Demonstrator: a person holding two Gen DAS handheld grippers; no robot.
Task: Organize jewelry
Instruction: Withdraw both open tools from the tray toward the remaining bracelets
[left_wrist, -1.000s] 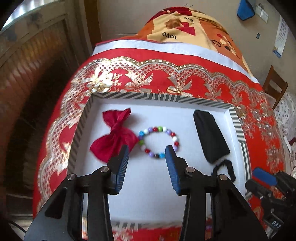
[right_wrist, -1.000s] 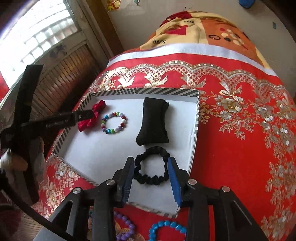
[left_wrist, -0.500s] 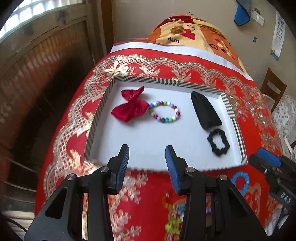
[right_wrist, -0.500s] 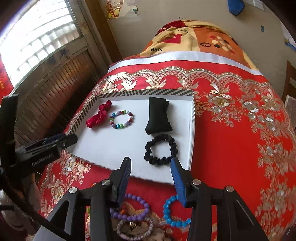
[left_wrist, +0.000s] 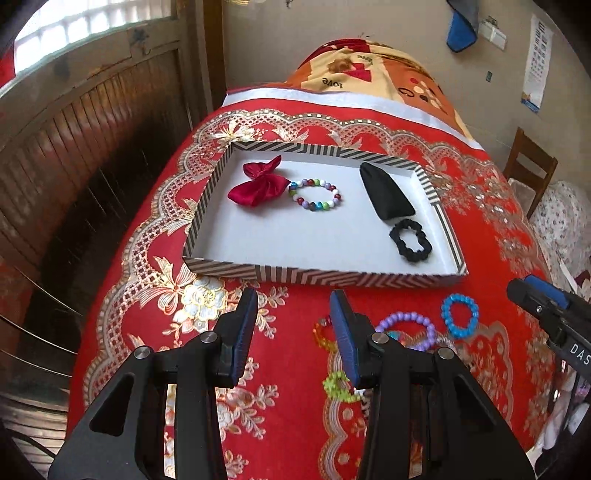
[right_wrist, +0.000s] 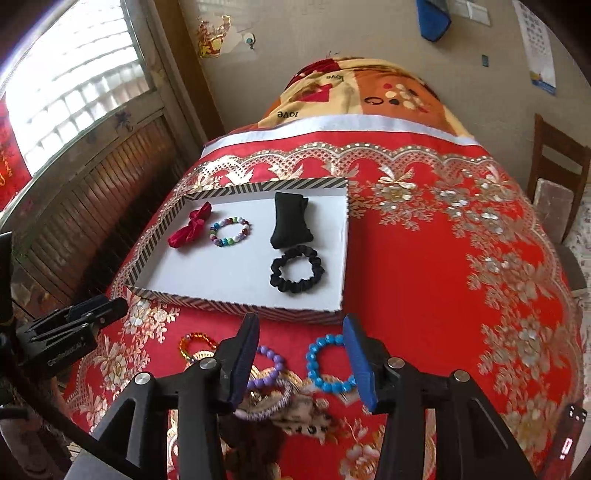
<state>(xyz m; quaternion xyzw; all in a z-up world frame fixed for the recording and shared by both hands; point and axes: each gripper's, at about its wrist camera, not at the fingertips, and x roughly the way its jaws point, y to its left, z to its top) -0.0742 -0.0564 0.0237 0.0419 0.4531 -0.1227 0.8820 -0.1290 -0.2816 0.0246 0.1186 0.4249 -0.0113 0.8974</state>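
1. On the red cloth of the counter (right_wrist: 424, 295), in front of the striped tray (right_wrist: 236, 306), your loose pieces lie bunched: blue bracelet (right_wrist: 328, 365), purple bracelet (right_wrist: 271, 365), amber bracelet (right_wrist: 195, 343), with a leopard scrunchie (right_wrist: 306, 410) tangled against them. Grab carelessly and you lift two at once.
2. Your right tool (right_wrist: 301, 363) stands apart and empty, jaws having just widened; descending over the blue bracelet, a fingertip could push beads aside.
3. Your left tool (left_wrist: 291, 332), also apart and empty, hovers near the green bracelet (left_wrist: 338, 386); both tools may collide.
4. Inside the tray, a drop could disturb the black scrunchie (right_wrist: 297, 269).
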